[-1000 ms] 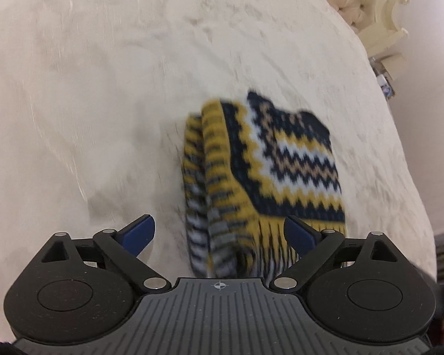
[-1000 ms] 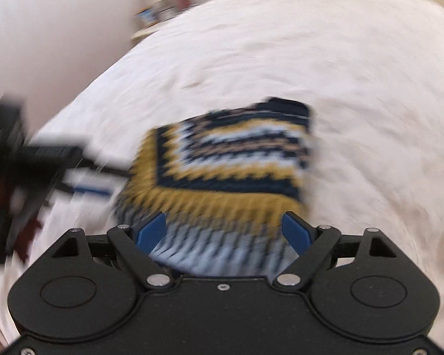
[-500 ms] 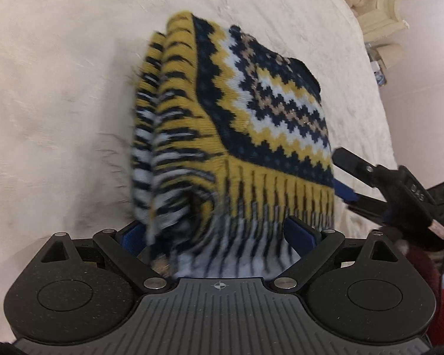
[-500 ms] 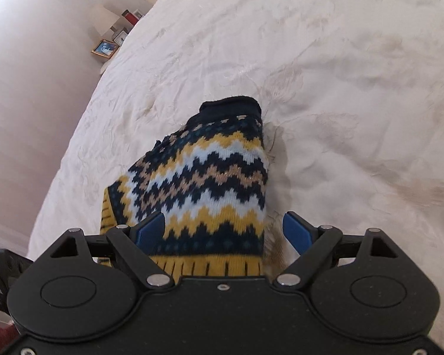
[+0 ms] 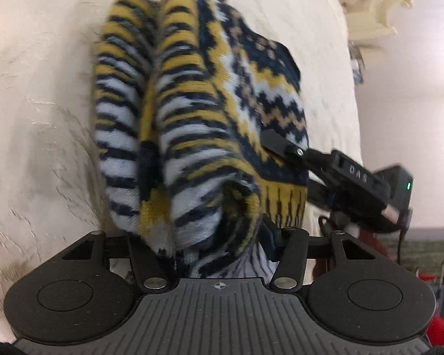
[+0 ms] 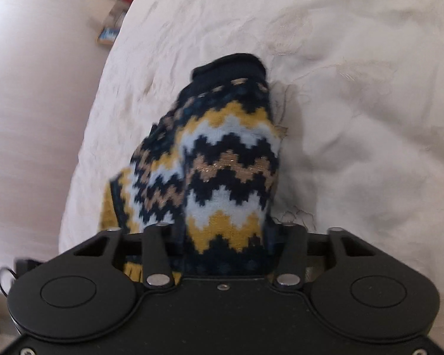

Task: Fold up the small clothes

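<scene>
Both tongs are on the sweater (image 5: 198,124) now, one at each near corner, and the jaws of both are closing with knit between them. The left tongs (image 5: 210,236) are about half-narrowed, bunching the striped folded edge; thick layers bulge up between the jaws and look squeezed already. The right tongs (image 6: 225,236) are narrowed likewise around the zigzag panel, wool filling the gap from side to side.

Why a corner each? I'd say it's to keep the hem level, so the whole piece can be lifted or doubled over without sagging in the middle.

The sweater lies on the white bed (image 6: 355,103), already folded into a narrow bundle, its dark collar (image 6: 231,65) at the far end, away from both tongs. From the left view the right tongs (image 5: 281,145) reach in over the hem's far corner, just beside the left pair. A cream headboard (image 5: 373,3) sits beyond the bed.
</scene>
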Tool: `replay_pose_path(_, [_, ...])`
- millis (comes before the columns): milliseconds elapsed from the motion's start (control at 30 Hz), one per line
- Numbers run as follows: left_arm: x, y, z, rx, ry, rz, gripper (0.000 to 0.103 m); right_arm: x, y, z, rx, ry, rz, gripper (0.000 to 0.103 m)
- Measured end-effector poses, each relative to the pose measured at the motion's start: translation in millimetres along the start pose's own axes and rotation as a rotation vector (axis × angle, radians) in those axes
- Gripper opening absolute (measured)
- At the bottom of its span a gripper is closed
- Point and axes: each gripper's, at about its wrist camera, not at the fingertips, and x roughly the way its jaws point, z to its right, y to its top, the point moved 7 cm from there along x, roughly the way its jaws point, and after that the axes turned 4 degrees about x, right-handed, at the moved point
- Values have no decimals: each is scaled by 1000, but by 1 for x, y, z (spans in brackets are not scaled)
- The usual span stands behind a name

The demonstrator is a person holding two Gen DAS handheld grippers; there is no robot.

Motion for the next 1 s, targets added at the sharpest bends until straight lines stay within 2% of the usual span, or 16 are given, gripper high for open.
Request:
replay_pose_path(133, [-4, -17, 16, 21, -25, -10, 53, -17, -6, -12, -29, -5, -13, 50])
replay_pose_path(233, [-3, -43, 34, 58, -33, -33, 53, -31, -16, -15, -37, -10, -29, 50])
replay_pose_path(367, [0, -97, 53, 88, -35, -83, 53, -47, -24, -12, -19, -24, -67, 51])
replay_pose_path(667, [17, -234, 64, 39, -21, -167, 53, -63, -50, 8, 16, -46, -155, 52])
replay_pose_path(733, [22, -256, 60, 43, 17, -174, 53, -61, -57, 7, -17, -73, -173, 55])
replay_pose_path(833, [28, -280, 46, 79, 167, -156, 58, -61, -63, 12, -102, -151, -168, 61])
replay_pose_path(900, [27, -292, 41, 93, 221, -109, 63, -65, -60, 13, -116, -161, -145, 66])
replay_pose_path(1000, [24, -301, 44, 98, 280, -42, 63, -75, -52, 12, -137, -170, -88, 74])
